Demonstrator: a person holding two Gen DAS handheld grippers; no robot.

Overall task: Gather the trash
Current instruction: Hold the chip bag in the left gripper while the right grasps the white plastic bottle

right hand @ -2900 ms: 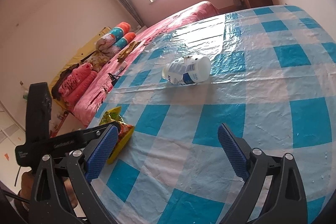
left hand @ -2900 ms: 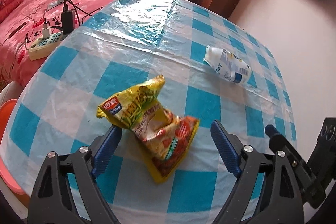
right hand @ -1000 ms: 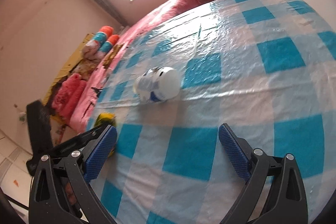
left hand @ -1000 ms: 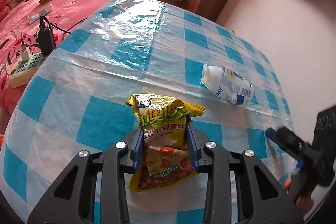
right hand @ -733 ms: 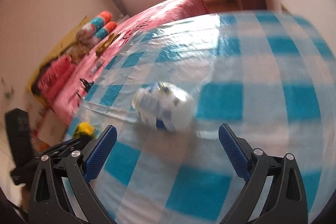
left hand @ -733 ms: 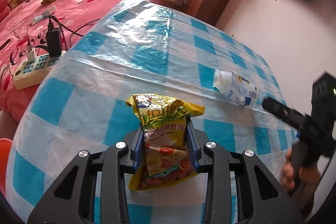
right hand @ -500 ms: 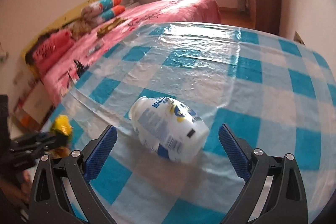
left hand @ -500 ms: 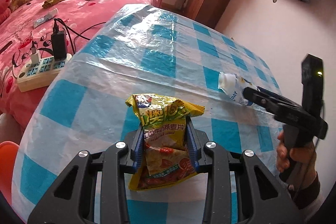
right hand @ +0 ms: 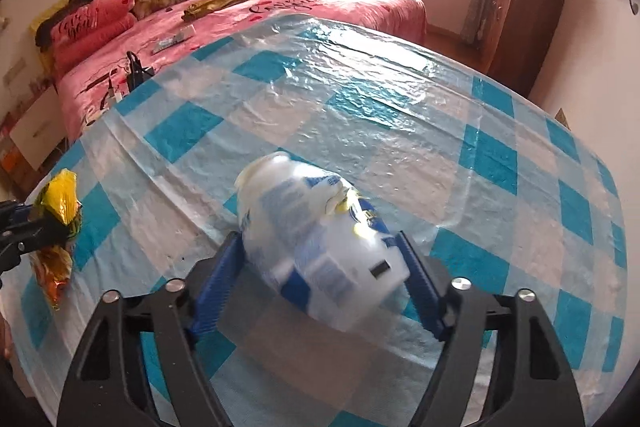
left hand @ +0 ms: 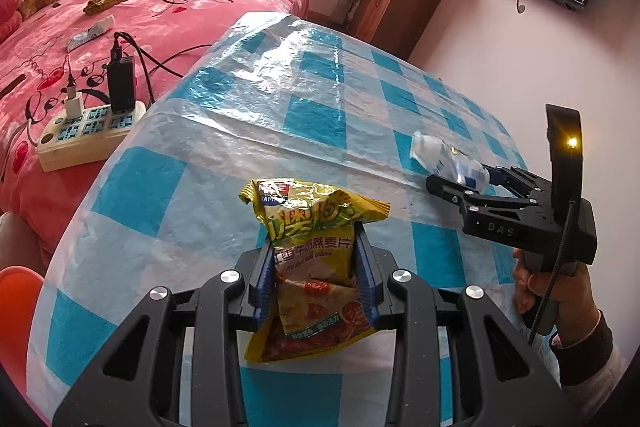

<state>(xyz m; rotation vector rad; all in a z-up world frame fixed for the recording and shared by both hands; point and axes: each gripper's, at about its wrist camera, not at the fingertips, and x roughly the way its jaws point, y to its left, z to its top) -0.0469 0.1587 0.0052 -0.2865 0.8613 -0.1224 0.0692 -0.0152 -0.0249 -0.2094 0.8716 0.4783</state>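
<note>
A yellow and red snack bag [left hand: 316,267] stands upright between the fingers of my left gripper [left hand: 314,239], which is shut on it just above the checked tablecloth. A white bottle with a blue label [right hand: 320,247] lies on its side between the blue pads of my right gripper [right hand: 320,239]. Those jaws are closing, and both pads touch the bottle's sides. In the left wrist view the right gripper [left hand: 460,179] reaches around the bottle [left hand: 444,155] at the right, held by a person's hand [left hand: 552,291]. The right wrist view shows the bag [right hand: 60,203] at the far left.
The table [left hand: 320,115] wears a blue and white checked plastic cloth. A pink bed [left hand: 180,7] lies beyond its left edge, with a power strip [left hand: 88,131] and chargers on it. A wooden cabinet [left hand: 384,3] stands at the far end. An orange object [left hand: 16,307] sits low left.
My right gripper swung in from the table's near right, rolled level and came around the bottle, its jaws narrowing onto it. The left gripper kept its grip on the bag and drifted slightly back.
</note>
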